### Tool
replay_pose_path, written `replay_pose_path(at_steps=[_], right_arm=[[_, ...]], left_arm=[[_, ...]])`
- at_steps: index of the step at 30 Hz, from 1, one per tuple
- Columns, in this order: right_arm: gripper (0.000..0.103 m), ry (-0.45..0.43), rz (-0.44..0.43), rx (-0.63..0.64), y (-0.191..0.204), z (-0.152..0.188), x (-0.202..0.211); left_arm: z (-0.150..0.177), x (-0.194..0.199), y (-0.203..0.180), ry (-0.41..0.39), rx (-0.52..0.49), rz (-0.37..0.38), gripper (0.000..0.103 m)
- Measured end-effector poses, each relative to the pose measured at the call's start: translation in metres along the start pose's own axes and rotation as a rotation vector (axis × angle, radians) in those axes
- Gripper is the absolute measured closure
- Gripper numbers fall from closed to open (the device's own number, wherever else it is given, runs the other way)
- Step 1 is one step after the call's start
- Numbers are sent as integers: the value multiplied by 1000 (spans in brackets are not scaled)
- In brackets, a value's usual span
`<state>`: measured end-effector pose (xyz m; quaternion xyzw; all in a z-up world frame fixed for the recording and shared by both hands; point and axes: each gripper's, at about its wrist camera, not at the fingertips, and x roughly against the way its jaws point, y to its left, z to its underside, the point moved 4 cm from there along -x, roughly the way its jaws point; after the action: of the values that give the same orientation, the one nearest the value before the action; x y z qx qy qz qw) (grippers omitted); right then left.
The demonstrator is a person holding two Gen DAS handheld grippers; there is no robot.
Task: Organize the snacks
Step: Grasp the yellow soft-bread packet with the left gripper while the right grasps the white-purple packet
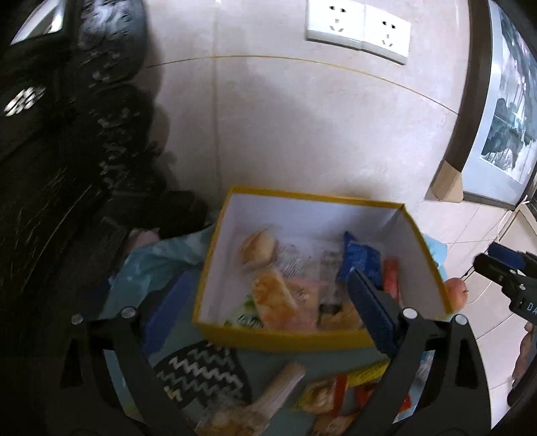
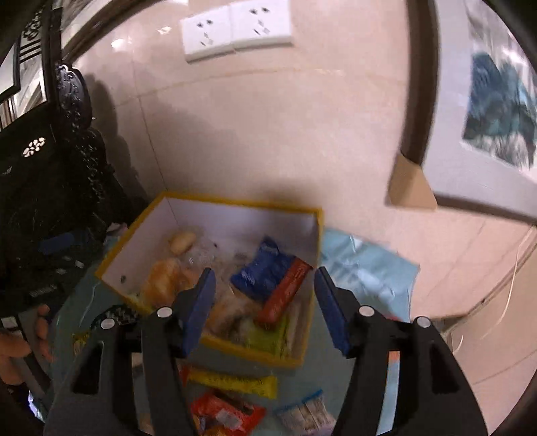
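Both grippers, left (image 1: 268, 303) and right (image 2: 263, 307), gape empty over a snack-filled yellow box (image 2: 255, 352).

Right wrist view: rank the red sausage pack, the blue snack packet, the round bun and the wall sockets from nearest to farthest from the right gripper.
From the right gripper, jaws open and empty:
1. Red sausage pack, in the yellow box, just ahead between the fingers.
2. Blue snack packet, in the box, directly behind it.
3. Round bun, back left corner of the box.
4. Wall sockets, high on the wall.
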<state>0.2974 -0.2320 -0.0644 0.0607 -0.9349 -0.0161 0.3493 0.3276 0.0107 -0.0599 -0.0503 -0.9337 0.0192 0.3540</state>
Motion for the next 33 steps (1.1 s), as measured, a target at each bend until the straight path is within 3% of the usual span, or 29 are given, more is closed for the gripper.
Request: replay_pose_path(at_steps=[3, 5, 12, 23, 27, 28, 30, 31, 32, 33], right_arm=[[38, 46, 13, 7, -9, 33, 1], [30, 88, 25, 5, -14, 58, -2], [30, 241, 90, 22, -28, 144, -22], [27, 323, 152, 0, -35, 175, -57], [27, 319, 147, 4, -29, 174, -72], [27, 332, 150, 10, -27, 177, -78], [28, 376, 145, 28, -22, 184, -88], [33, 386, 140, 45, -19, 186, -90], [46, 382, 124, 50, -15, 186, -89], [50, 387, 97, 55, -12, 186, -87]], left_arm=[[27, 10, 17, 19, 45, -11, 7], [53, 13, 29, 49, 64, -32, 7], [140, 16, 83, 154, 166, -145, 7], [183, -18, 121, 266, 194, -255, 7], [193, -36, 133, 297, 249, -250, 8], [195, -41, 134, 307, 249, -240, 12], [196, -47, 129, 316, 222, -213, 33], [196, -48, 127, 321, 205, -219, 51], [196, -48, 123, 321, 178, -226, 56], [197, -47, 121, 318, 174, -210, 58]])
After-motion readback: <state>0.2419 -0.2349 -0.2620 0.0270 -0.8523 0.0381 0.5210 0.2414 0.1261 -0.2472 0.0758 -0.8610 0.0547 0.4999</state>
